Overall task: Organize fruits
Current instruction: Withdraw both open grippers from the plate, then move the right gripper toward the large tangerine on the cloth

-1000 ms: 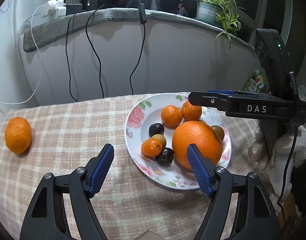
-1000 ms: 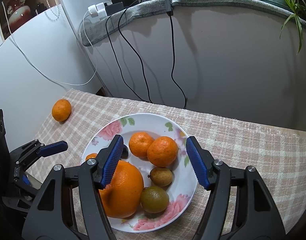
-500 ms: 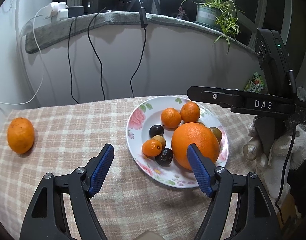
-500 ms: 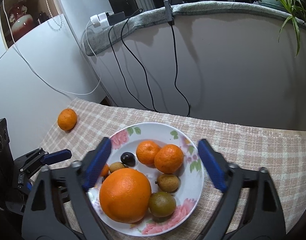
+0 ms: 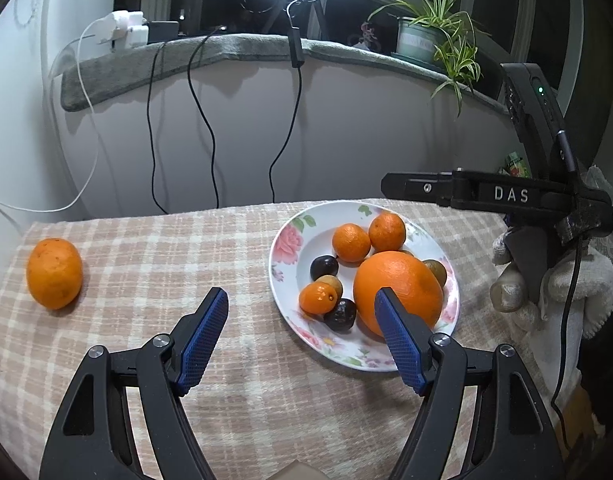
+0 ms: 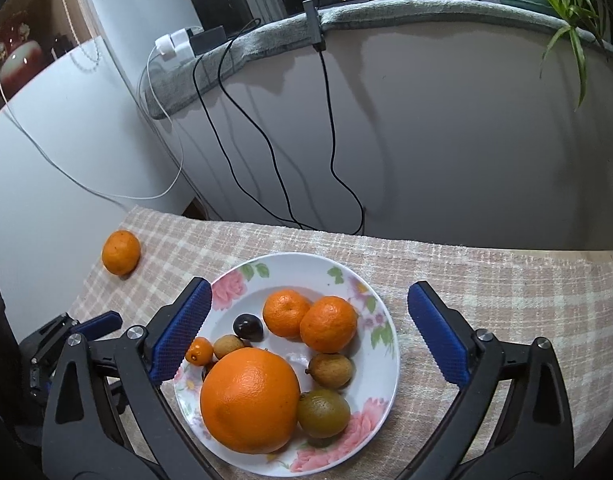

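Note:
A floral white plate [image 5: 290, 240] [image 6: 382, 360] on the checked tablecloth holds a big orange [image 5: 398, 292] [image 6: 250, 400], two mandarins [image 6: 308, 318], a small kumquat [image 5: 317, 298], dark plums and brownish fruits. One loose mandarin [image 5: 54, 273] [image 6: 121, 252] lies on the cloth at the far left. My left gripper [image 5: 302, 340] is open and empty, above the cloth at the plate's left edge. My right gripper [image 6: 308, 336] is open and empty, raised over the plate; it also shows in the left wrist view [image 5: 486, 194].
The checked tablecloth [image 5: 166, 248] covers the table. A curved wall with hanging black cables [image 6: 334, 140] stands behind it. A sill above holds chargers [image 5: 124, 32] and a potted plant [image 5: 422, 36]. A white cabinet [image 6: 46, 160] stands left of the table.
My right gripper has opened wider and lifted back from the big orange, which stays on the plate. My left gripper has pulled back a little.

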`<state>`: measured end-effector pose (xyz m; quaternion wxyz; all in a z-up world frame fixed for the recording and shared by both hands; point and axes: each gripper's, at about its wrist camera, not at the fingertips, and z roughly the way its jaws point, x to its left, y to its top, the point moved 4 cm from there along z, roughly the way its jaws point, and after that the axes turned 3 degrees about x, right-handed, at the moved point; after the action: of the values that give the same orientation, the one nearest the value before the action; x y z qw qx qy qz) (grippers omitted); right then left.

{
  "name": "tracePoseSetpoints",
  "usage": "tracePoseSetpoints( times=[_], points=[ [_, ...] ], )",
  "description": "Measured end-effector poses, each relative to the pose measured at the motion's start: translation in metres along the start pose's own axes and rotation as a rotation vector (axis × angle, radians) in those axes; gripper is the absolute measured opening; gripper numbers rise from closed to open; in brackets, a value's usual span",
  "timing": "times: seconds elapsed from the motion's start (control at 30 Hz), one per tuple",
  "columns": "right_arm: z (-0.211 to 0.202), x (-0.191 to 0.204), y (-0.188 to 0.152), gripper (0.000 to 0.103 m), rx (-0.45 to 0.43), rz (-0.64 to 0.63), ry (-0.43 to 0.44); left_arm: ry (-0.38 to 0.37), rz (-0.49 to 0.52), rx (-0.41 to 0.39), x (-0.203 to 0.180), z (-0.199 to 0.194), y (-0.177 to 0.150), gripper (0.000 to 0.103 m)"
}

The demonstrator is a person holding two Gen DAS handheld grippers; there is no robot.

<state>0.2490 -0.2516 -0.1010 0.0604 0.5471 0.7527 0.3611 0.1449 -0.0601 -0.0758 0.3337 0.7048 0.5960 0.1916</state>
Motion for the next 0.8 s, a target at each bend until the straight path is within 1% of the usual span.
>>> tracePoseSetpoints(
  times=[0.17,0.33,0.47,0.57,0.67,0.8],
  points=[
    [0.003,0.008,0.0,0.1,0.007,-0.029,-0.02,0.002,-0.008,-0.01,0.006,-0.004,0.0,0.076],
    [0.002,0.015,0.004,0.1,-0.001,-0.027,0.001,0.004,-0.019,-0.022,0.015,-0.009,0.0,0.076],
    [0.004,0.023,0.006,0.1,-0.005,-0.041,-0.011,0.008,-0.032,-0.03,0.024,-0.013,-0.001,0.076],
    [0.008,0.033,0.007,0.1,0.007,-0.062,-0.008,0.01,-0.043,-0.036,0.033,-0.015,-0.001,0.076],
    [0.012,0.046,0.007,0.1,0.012,-0.095,-0.023,0.014,-0.055,-0.044,0.042,-0.018,-0.002,0.076],
    [0.016,0.067,0.008,0.1,0.0,-0.149,-0.038,0.022,-0.079,-0.056,0.058,-0.024,-0.003,0.076]
  ],
)
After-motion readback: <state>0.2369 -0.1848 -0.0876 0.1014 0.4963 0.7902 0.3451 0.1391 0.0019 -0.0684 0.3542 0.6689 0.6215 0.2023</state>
